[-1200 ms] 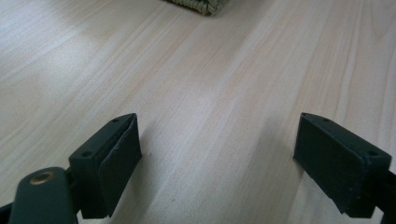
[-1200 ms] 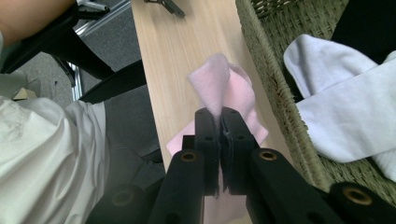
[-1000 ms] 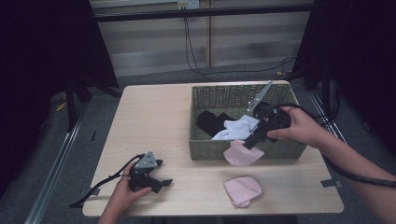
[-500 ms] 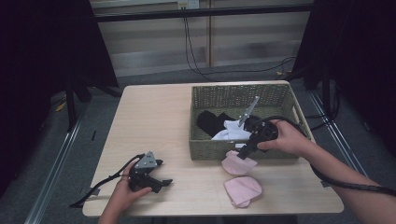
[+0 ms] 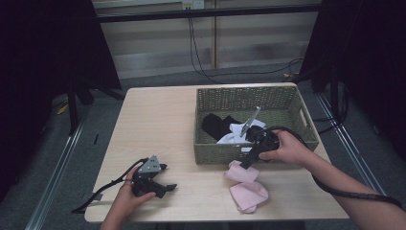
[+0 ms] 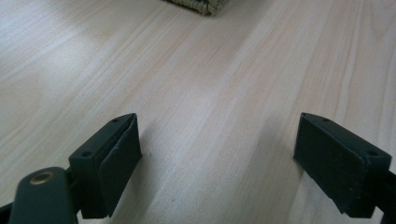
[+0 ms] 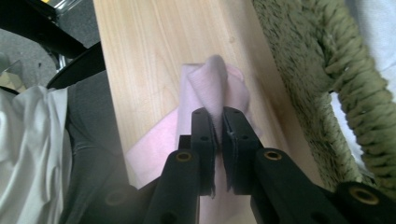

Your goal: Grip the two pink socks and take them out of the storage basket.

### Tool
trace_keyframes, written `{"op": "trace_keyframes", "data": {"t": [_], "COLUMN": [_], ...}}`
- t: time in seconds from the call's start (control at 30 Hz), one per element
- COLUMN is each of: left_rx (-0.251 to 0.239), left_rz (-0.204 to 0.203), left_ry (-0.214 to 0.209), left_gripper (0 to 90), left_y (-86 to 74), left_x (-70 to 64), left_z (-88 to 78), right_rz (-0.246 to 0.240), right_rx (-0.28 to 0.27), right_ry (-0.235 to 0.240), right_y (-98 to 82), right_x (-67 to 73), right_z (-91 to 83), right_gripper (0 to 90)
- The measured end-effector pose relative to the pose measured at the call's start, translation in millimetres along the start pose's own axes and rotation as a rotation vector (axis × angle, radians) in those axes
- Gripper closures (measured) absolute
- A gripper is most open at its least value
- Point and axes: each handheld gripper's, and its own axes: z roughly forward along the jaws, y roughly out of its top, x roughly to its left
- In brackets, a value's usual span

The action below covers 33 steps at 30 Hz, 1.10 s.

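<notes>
High view. The right gripper (image 5: 243, 166) is seen just in front of the wicker basket (image 5: 210, 152), its tips pressed down onto a pink sock (image 5: 239, 172) that lies on the table (image 5: 158, 124) directly beneath them. A second pink sock (image 5: 249, 195) lies nearer the table's front edge, touching or overlapping the first; which cannot be told at this resolution. The held sock's long axis appears to run from the fingertips toward the second sock, away from the basket, though the crumpling makes this uncertain. The left gripper (image 5: 165, 188) rests on the table well apart from both socks.

Left gripper view. The jaws are shown wide apart over bare table (image 6: 210, 93), with nothing between the pads (image 6: 123, 154).

Right gripper view. The jaws have just been easing apart, yet a raised fold of the pink sock (image 7: 212, 88) is still pinched between the pads (image 7: 203, 135), with only a narrow gap visible. The fold stands upright beyond the fingertips; the rest of the cloth spreads flat below and to the left of them. The basket wall (image 7: 299, 84) lies just to the right of the fingers.

Risks. Only a thin ridge of cloth is gripped, so the sock could slip free if lifted. If released here, it could land askew on its mate or snag the weave beside the fingers.
</notes>
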Motion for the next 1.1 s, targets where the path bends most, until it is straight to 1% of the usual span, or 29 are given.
{"op": "trace_keyframes", "data": {"t": [0.07,0.1,0.13,0.2,0.33,0.4,0.43,0.5,0.57,0.63,0.77,0.8,0.83,1.0,1.07,1.1], "left_rx": [0.000,0.000,0.000,0.000,0.000,0.000,0.000,0.000,0.000,0.000,0.000,0.000,0.000,0.000,0.000,0.000], "left_rz": [0.000,0.000,0.000,0.000,0.000,0.000,0.000,0.000,0.000,0.000,0.000,0.000,0.000,0.000,0.000,0.000], "left_ry": [-0.001,-0.001,-0.001,-0.001,-0.001,-0.001,-0.001,-0.001,-0.001,-0.001,0.000,-0.001,-0.001,-0.001,-0.001,0.000], "left_gripper": [14.0,14.0,14.0,14.0,14.0,14.0,14.0,14.0,13.9,14.0,14.0,14.0,14.0,13.9,14.0,14.0], "left_y": [0.0,0.0,0.0,0.0,0.0,0.0,0.0,0.0,0.0,0.0,0.0,0.0,0.0,0.0,0.0,0.0], "left_x": [0.1,0.0,0.0,0.0,0.1,0.1,0.0,0.1,0.0,0.0,0.0,0.0,0.0,0.0,0.0,0.1], "left_z": [0.0,0.0,0.0,0.0,0.0,0.0,0.0,0.1,0.0,0.0,0.0,0.0,0.0,0.0,0.1,0.0], "right_rz": [-0.002,0.000,-0.002,0.015,0.020,0.006,0.009,-0.013,-0.021,-0.030,-0.014,-0.023,-0.019,-0.015,-0.019,-0.010], "right_rx": [-0.007,-0.021,-0.029,-0.043,-0.055,-0.064,-0.069,-0.085,-0.102,-0.117,-0.150,-0.155,-0.163,-0.187,-0.188,-0.190], "right_ry": [-0.017,-0.022,-0.021,-0.017,-0.022,-0.037,-0.043,-0.051,-0.064,-0.075,-0.100,-0.109,-0.113,-0.121,-0.148,-0.154], "right_y": [-0.7,-1.1,-1.5,-2.8,-6.0,-8.5,-9.3,-12.2,-15.6,-20.2,-30.0,-32.5,-34.7,-45.5,-50.4,-53.2], "right_x": [0.5,0.5,0.2,1.0,3.4,6.2,7.1,8.6,8.9,8.2,5.9,5.0,5.0,4.3,4.4,4.7], "right_z": [-0.3,-1.9,-3.0,-8.3,-16.0,-19.8,-21.0,-23.7,-25.2,-26.2,-26.8,-27.1,-27.2,-24.3,-23.6,-23.8], "right_gripper": [78.4,75.7,74.9,71.6,66.3,60.6,58.9,56.1,53.6,50.8,46.5,45.3,44.3,41.3,38.6,37.8]}}
